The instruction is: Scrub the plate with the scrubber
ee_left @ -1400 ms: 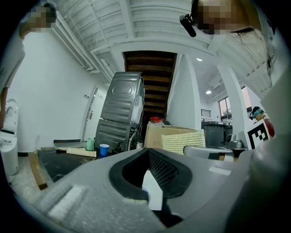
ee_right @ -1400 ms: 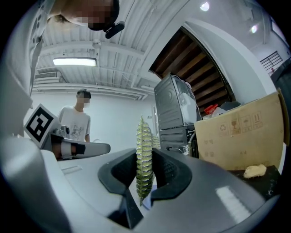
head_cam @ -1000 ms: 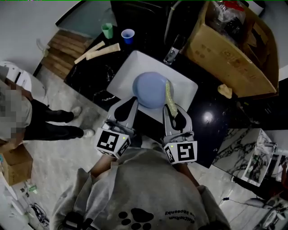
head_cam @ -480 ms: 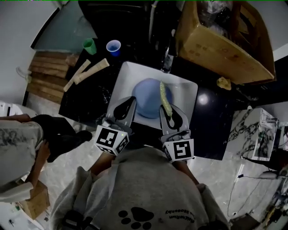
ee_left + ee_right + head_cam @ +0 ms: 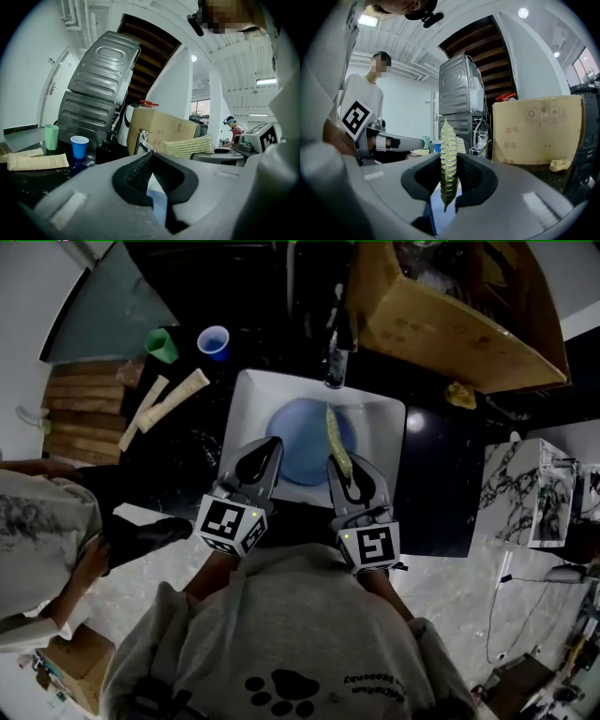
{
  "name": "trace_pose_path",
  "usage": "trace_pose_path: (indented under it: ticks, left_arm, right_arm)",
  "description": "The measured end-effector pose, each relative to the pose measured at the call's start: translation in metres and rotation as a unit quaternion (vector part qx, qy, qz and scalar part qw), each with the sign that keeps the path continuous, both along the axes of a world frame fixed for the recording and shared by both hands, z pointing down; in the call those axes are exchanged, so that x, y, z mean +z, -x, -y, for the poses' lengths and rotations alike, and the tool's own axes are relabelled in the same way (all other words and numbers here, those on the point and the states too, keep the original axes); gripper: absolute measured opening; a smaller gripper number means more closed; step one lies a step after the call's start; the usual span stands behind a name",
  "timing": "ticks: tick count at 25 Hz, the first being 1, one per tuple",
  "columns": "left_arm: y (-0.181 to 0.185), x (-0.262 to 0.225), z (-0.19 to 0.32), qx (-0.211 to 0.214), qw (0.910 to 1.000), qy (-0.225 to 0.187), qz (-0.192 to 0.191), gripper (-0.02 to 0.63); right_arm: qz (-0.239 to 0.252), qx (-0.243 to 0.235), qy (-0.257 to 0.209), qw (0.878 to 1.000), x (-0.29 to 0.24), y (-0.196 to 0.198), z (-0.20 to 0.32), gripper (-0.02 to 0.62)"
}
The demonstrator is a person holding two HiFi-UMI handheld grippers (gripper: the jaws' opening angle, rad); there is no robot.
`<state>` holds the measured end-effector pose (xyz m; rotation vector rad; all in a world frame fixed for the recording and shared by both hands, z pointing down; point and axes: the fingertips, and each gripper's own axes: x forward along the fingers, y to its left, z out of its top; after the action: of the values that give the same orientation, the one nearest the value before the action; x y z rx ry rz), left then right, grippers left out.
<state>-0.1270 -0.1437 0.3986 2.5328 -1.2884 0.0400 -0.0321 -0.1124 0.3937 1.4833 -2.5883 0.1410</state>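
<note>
A round blue plate lies in the white sink. My left gripper is shut on the plate's near left rim; in the left gripper view a sliver of blue plate shows between the closed pads of the left gripper. My right gripper is shut on a yellow-green ribbed scrubber, which stretches across the right part of the plate toward the faucet. In the right gripper view the scrubber stands upright, pinched in the right gripper. The same scrubber shows edge-on in the left gripper view.
A chrome faucet stands at the sink's far edge. A big cardboard box sits at the back right. A green cup, a blue cup and paper packets rest on the black counter at left. A person stands at left.
The head view has swung, so the sink now sits square ahead. Both grippers keep their grip on plate and scrubber over the sink. The person at left has shifted.
</note>
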Motion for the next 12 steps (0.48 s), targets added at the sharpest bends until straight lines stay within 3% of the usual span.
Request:
trace_pose_path:
  ticks: [12]
  left_arm:
    - [0.0, 0.017, 0.015, -0.001, 0.9996, 0.026, 0.009, 0.005]
  right_arm:
    - [-0.008, -0.016, 0.026, 1.0, 0.012, 0.007, 0.022, 0.077]
